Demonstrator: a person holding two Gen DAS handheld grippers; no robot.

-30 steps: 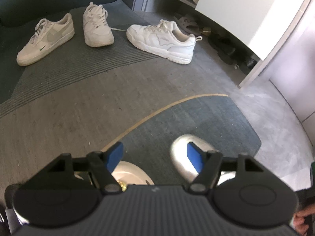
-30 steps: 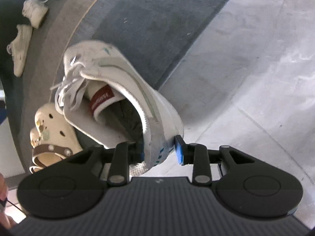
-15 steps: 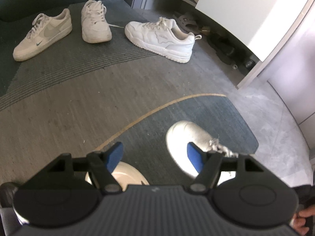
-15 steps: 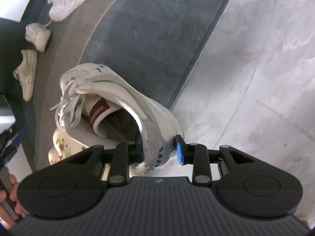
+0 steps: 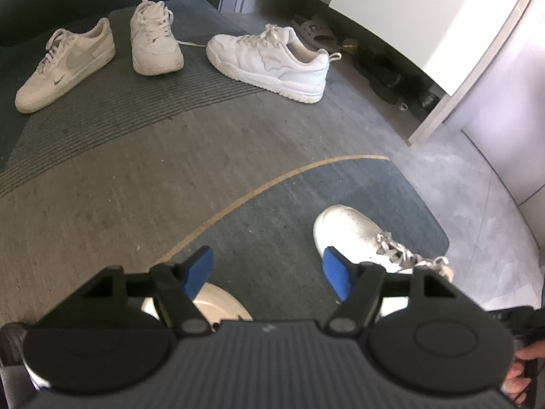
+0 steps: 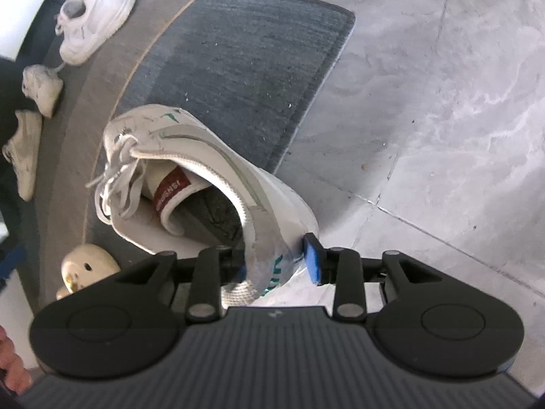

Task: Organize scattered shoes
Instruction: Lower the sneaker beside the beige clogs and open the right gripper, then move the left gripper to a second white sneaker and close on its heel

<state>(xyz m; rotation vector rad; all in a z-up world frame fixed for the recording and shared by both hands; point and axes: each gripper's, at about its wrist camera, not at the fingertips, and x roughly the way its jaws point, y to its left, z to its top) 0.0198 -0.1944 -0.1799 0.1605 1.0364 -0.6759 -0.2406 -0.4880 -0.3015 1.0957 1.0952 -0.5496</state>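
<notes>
A worn white sneaker with green trim and a red tongue label (image 6: 190,156) lies at the near corner of the dark rug (image 6: 238,51). Its heel sits between the jaws of my right gripper (image 6: 276,266), which are opening; the right pad (image 6: 311,259) stands just off the heel. In the left wrist view the same sneaker's toe and laces (image 5: 351,235) show by the right finger. My left gripper (image 5: 269,269) hangs open over the rug with nothing between its fingers, above a cream clog (image 5: 211,306).
Three more pale sneakers lie at the rug's far side: a chunky white one (image 5: 272,61) and two cream ones (image 5: 64,64), (image 5: 155,44). A white-doored shoe cabinet (image 5: 425,17) holds dark sandals (image 5: 381,75) underneath. Grey tiled floor (image 6: 442,102) lies right of the rug.
The right gripper's jaws have widened around the sneaker's heel and the gripper has rolled a little. In the left wrist view the sneaker has shifted right, showing its laces.
</notes>
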